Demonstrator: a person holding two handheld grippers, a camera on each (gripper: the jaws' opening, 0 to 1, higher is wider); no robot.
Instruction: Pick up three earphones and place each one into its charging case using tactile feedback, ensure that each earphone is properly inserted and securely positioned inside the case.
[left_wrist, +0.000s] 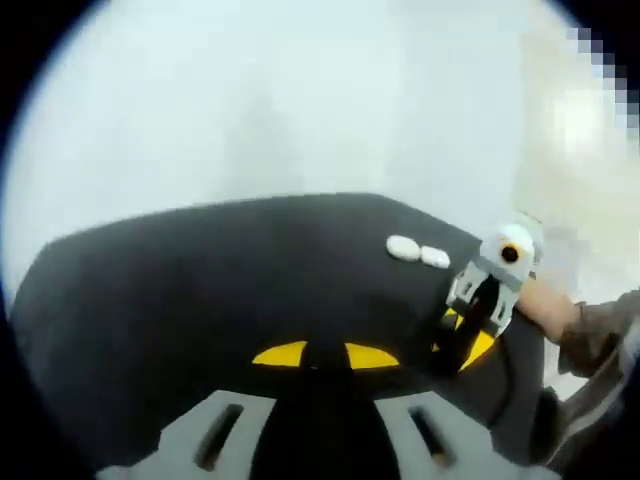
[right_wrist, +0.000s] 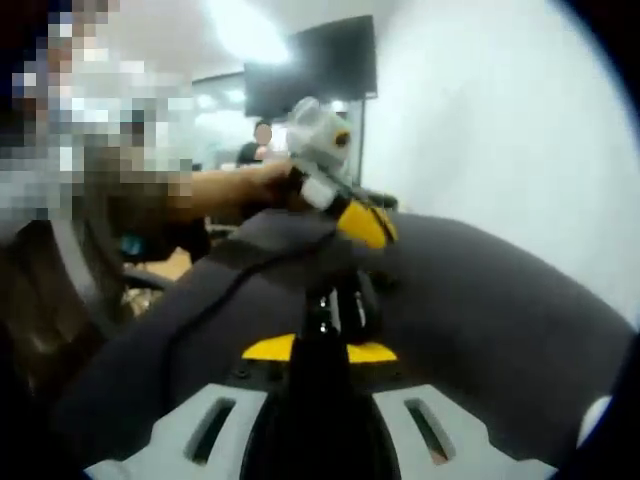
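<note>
White wall (left_wrist: 250, 100) rises behind a dark, rounded work surface (left_wrist: 200, 290) in the left gripper view, where two small white pieces (left_wrist: 418, 252) lie side by side, touching or nearly so, near the surface's far edge. The blur makes it impossible to say whether they are earphones or a case. The left gripper (left_wrist: 325, 355) points over the surface from the near side, its yellow-tipped jaws drawn close with a slim dark gap and nothing visible between them. Just right of the white pieces, the right gripper (left_wrist: 465, 335) comes in at the surface's edge, a person's hand (left_wrist: 545, 305) behind it.

From the right gripper view, the right gripper (right_wrist: 320, 349) also has its jaws narrow; a dark, glossy shape sits between the yellow tips, but whether it is gripped cannot be told. Beyond, the left gripper (right_wrist: 365, 222) hangs over the far edge of the surface, tips together, carried by a hand (right_wrist: 265, 185). Farther back, a dark screen (right_wrist: 310, 65) hangs on the wall and a person (right_wrist: 262, 135) stands in the distance.
</note>
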